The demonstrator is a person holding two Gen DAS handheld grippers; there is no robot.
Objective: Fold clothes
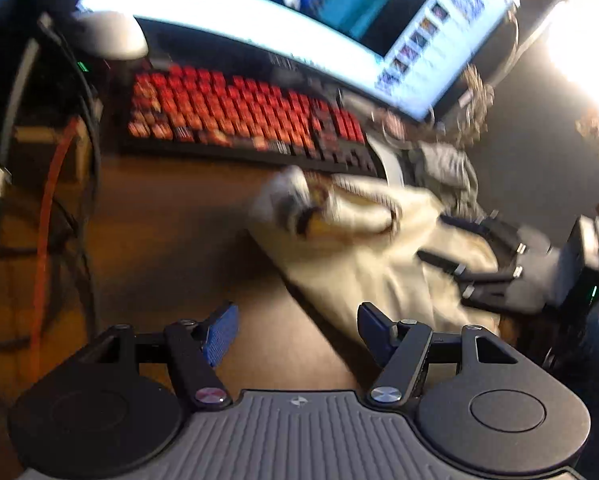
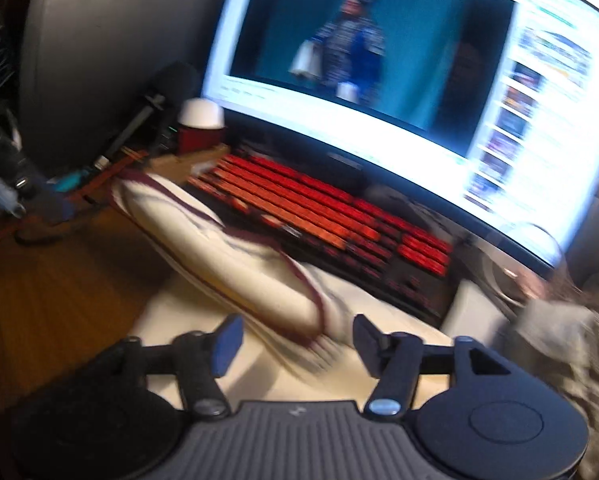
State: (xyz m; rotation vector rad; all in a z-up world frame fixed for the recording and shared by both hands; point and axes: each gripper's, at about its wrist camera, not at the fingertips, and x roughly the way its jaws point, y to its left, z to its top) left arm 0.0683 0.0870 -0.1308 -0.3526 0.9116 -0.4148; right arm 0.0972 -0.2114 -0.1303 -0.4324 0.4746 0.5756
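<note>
Lying on the wooden desk (image 1: 171,216), one cream garment (image 1: 363,264) with dark red trim sits in front of one red-lit keyboard (image 1: 239,116), under one bright monitor (image 1: 283,16). At far left, one orange cable (image 1: 45,216) hangs beside dark cords. The left gripper (image 1: 297,322) hovers over bare desk at the garment's near edge, its two blue-padded fingers (image 1: 223,330) spread apart and empty. Further right, the right gripper (image 2: 297,342) stands with jaws apart above the cream cloth, pressing nothing. One grey crumpled cloth (image 2: 559,332) lies at far right.
</note>
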